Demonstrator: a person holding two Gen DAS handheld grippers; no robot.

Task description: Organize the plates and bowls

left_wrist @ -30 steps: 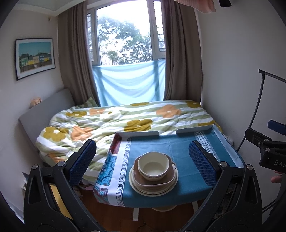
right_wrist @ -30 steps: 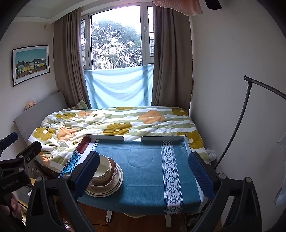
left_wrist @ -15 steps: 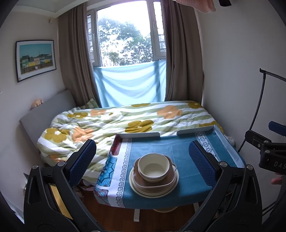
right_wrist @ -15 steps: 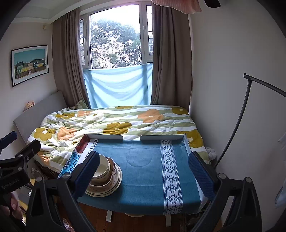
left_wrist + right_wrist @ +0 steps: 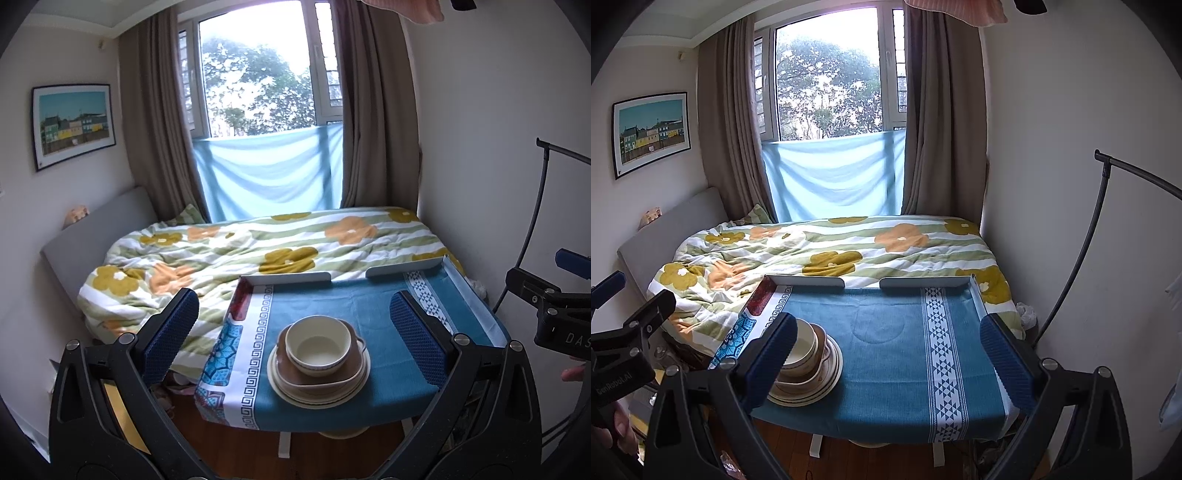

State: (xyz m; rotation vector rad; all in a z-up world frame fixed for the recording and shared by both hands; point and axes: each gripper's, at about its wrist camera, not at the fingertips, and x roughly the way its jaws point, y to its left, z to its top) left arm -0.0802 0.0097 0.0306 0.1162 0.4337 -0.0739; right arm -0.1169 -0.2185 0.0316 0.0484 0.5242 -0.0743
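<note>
**Observer:** Where's the stack from your left gripper [image 5: 295, 332]?

**Operator:** At twelve o'clock, between my spread fingers, well short of them. I see a cream bowl [image 5: 318, 344] nested in a brown dish [image 5: 321, 373], all on cream plates [image 5: 317, 395] near the front edge of the table [image 5: 369, 306], which has a blue cloth [image 5: 391, 373] over it. My jaws are wide apart, holding nothing.

**Observer:** And the right gripper [image 5: 886, 354]?

**Operator:** Also wide apart and empty. From there the bowl [image 5: 804, 345] and plates [image 5: 812, 391] sit at about nine o'clock, partly hidden behind my left finger [image 5: 772, 360]. Straight ahead is bare cloth [image 5: 886, 354]. A flowered quilt [image 5: 849, 254] lies beyond the table at twelve o'clock.
</note>
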